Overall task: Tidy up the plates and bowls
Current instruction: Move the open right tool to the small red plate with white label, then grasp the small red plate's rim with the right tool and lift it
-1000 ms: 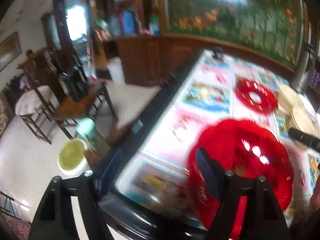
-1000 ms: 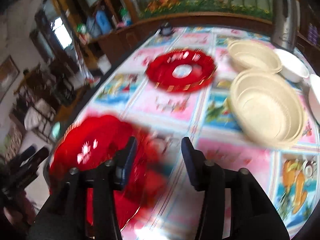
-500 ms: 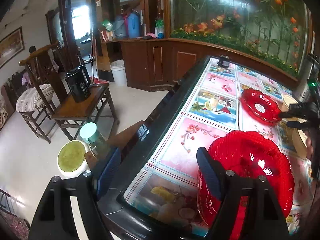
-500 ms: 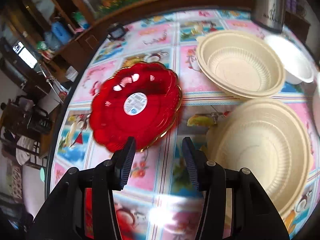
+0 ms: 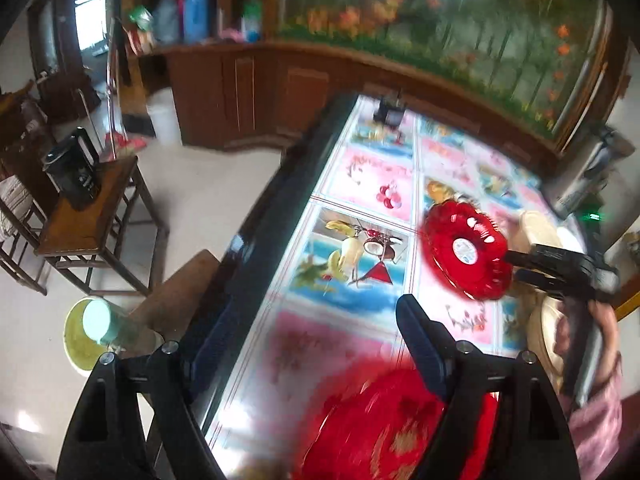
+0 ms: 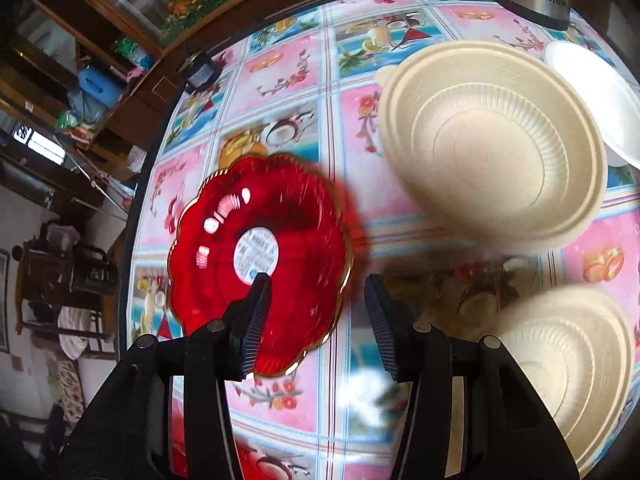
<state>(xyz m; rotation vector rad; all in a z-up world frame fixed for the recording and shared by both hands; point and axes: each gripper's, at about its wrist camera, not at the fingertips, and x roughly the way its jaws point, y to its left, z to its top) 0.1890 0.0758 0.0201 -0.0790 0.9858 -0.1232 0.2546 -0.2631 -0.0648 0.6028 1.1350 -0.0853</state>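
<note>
Since half a second ago, the right gripper point(image 6: 316, 320) moved down to the far red plate point(image 6: 260, 256), fingers apart around its rim. Only the left view shows the near red plate point(image 5: 400, 424) under the wide left gripper point(image 5: 312, 344) on the bench point(image 5: 360, 188); only the right view shows both cream bowls point(image 6: 492, 152).

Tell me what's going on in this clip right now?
A person with a handheld gripper in each hand is sorting dishes on a patterned table. The right gripper, open, is at the rim of a red plate with a round sticker. The left gripper, also open and holding nothing, hovers over a second red plate at the near edge. Two cream bowls and a white dish sit to the right.
</note>
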